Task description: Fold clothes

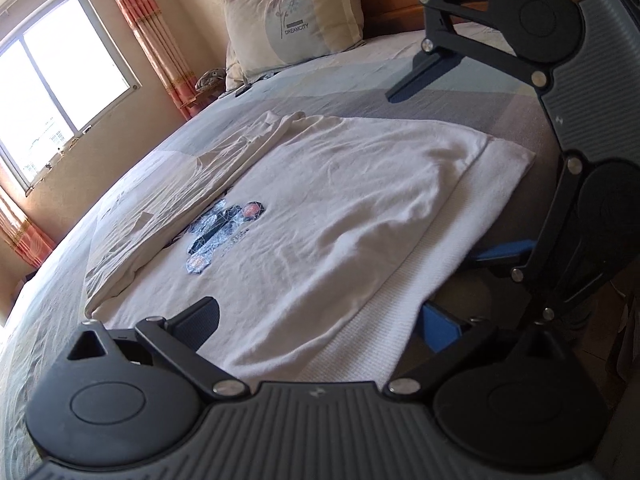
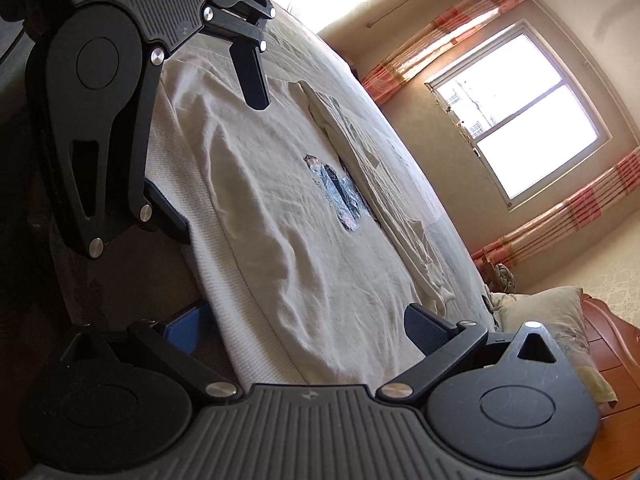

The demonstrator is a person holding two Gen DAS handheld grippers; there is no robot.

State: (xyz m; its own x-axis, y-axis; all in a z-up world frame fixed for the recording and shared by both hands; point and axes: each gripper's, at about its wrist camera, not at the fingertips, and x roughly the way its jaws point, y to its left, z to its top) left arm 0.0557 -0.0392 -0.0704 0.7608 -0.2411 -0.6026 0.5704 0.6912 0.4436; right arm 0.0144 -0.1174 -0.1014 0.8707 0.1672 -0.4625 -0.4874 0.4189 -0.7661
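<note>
I see a white shirt (image 1: pixel 320 216) lying flat on the bed (image 1: pixel 360 84), with its far side already folded in over the print (image 1: pixel 224 236). Its near side, with a ribbed edge (image 1: pixel 404 308), lies along the side of the bed closest to me.

The left hand-held gripper (image 1: pixel 316 320) is spread wide and holds nothing. One finger (image 1: pixel 200 320) rests over the shirt and the other finger (image 1: pixel 440 324), with the blue pad, is below the ribbed edge. The right hand-held gripper (image 2: pixel 304 328) is also wide open and empty, and it straddles the same edge further along, toward the pillow (image 2: pixel 556 320).

I judge that the next step is to pinch this near edge with both grippers and bring it over. Some things can go wrong here. If the lower finger goes too deep, it may catch the bed sheet together with the shirt, and the sheet will lift too. If it goes too shallow, it may take only the top layer, and the fold will come out uneven. The two grippers are well apart, so if one closes before the other, the cloth between them can sag or twist. The far fold lies loose, and a strong pull may drag it open.
</note>
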